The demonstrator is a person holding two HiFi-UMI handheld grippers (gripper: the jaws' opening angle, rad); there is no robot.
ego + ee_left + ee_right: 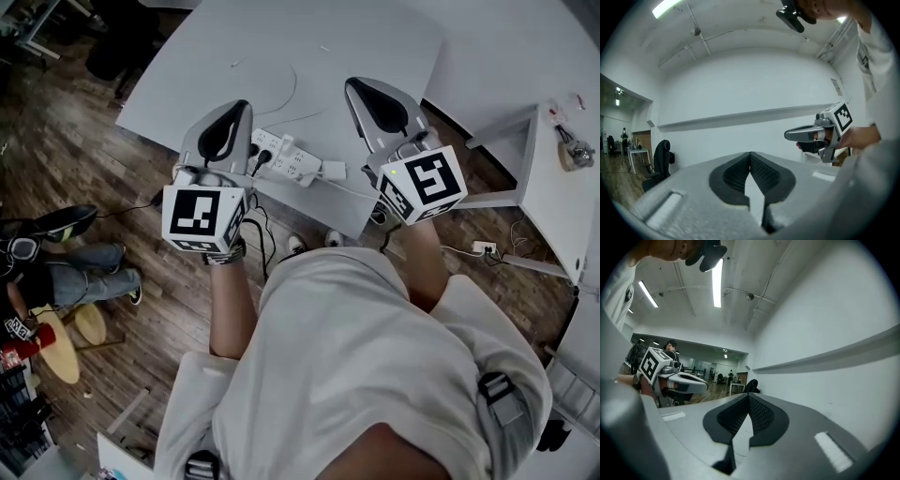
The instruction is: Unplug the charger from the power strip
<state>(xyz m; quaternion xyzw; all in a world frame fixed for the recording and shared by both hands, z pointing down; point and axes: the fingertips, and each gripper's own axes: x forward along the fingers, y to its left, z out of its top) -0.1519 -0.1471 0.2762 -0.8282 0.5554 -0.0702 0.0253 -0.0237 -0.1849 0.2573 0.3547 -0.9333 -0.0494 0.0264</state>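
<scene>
Nearest to us, our two forearms reach out level over the edge of the white table (375,37), each carrying a gripper well above the tabletop. The left gripper (750,153) has its jaws pressed together at the tips with nothing between them, only bare wall showing beyond. The right gripper (749,395) is likewise closed tip to tip and empty. Below and between them lies the white power strip (286,157), near the table's front edge, with a black plug (260,159) seated in it and a dark cable dropping toward the wooden floor (75,141). At the strip's right end sits a white block that we take for the charger (332,171), touching or just beside the strip, a thin pale lead running off to the right. We cannot tell from this height whether its prongs are in a socket. We judge that neither gripper is working on it now: if it is plugged in, bracing the strip and pulling the charger out are both left.
</scene>
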